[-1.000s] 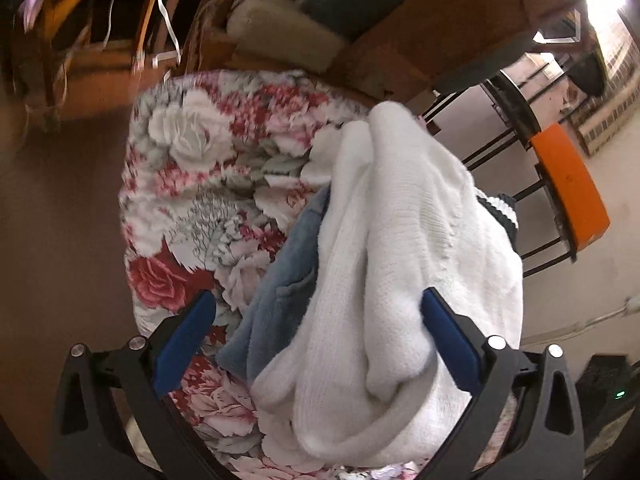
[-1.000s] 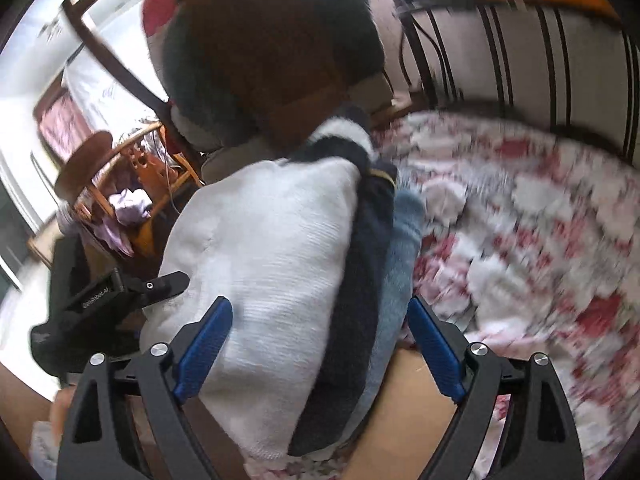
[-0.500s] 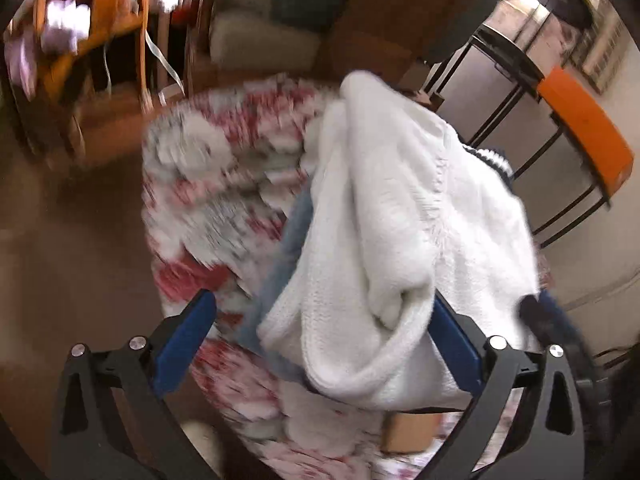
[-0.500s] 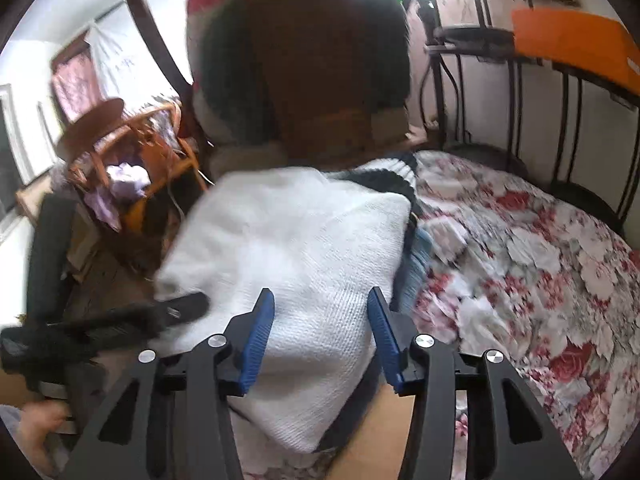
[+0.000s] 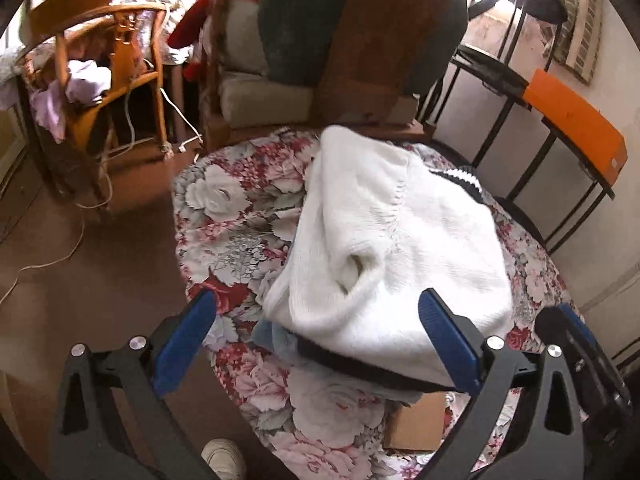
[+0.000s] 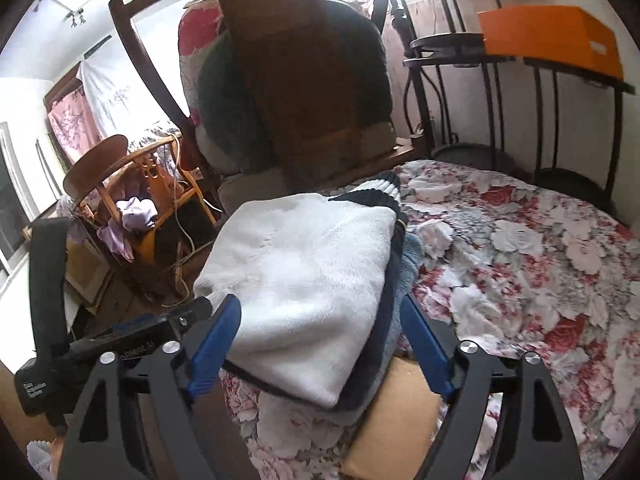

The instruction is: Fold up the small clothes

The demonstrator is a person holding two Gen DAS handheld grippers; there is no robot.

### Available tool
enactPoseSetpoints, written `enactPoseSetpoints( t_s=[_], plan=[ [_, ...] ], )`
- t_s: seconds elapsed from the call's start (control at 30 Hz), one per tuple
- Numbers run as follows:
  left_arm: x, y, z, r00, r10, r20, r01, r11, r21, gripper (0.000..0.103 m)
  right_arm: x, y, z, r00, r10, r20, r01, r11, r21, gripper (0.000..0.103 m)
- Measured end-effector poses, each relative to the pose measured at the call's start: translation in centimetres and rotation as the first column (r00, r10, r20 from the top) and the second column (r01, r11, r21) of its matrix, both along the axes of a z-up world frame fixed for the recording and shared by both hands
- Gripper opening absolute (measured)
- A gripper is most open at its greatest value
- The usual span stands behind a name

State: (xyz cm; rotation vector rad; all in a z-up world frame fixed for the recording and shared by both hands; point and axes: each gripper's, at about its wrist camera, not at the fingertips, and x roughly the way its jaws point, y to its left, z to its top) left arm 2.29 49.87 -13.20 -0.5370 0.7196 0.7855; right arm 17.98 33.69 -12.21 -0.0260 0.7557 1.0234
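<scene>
A folded stack lies on the floral-covered table [image 5: 224,220] [image 6: 520,260]. On top is a white knit sweater [image 5: 400,232] [image 6: 304,272], under it a navy garment [image 5: 352,364] [image 6: 394,256] with a white stripe, and lowest a light blue piece [image 5: 272,336] [image 6: 412,264]. My left gripper [image 5: 316,340] hangs open at the stack's near end, its pads clear of the cloth. At another side, my right gripper [image 6: 320,344] has its jaws opening, with the stack's corner between them but not pinched. Each gripper shows in the other's view: the right gripper [image 5: 576,352] and the left gripper [image 6: 120,332].
A cardboard box [image 5: 416,428] [image 6: 392,412] shows under the cloth's near edge. Behind the table stands a cushioned armchair [image 5: 360,40]. At the left is a wooden chair [image 5: 120,40] with clothes and cables. An orange box [image 5: 572,120] [image 6: 552,36] rests on a black metal rack. A shoe [image 5: 224,456] is below.
Both grippers have drawn back and up from the stack, which now looks smaller and flatter. The right jaws narrowed over the white sweater, then spread again. The left jaws stayed wide.
</scene>
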Motion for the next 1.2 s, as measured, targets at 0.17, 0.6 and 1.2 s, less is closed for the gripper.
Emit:
enactPoseSetpoints(
  t_s=[0.17,0.6,1.2],
  plan=[
    [-1.6,-2.1,2.8,0.999,0.034,-0.011,-0.033,0.998,0.056,0.098,-1.3,-2.4,1.3,1.0,-0.03,-0.008,0.03,0.999,0.032,0.086],
    [-4.7,-6.6,6.8,0.996,0.084,-0.002,-0.08,0.965,0.25,0.098,-4.9,-5.8,5.3,0.99,-0.068,0.124,0.061,0.996,0.058,0.099],
    [-3.5,-7.4,6.6,0.994,0.096,-0.06,-0.072,0.944,0.321,0.098,-4.4,-6.0,4.3,0.99,-0.108,0.089,0.108,0.994,0.006,0.099]
  ],
)
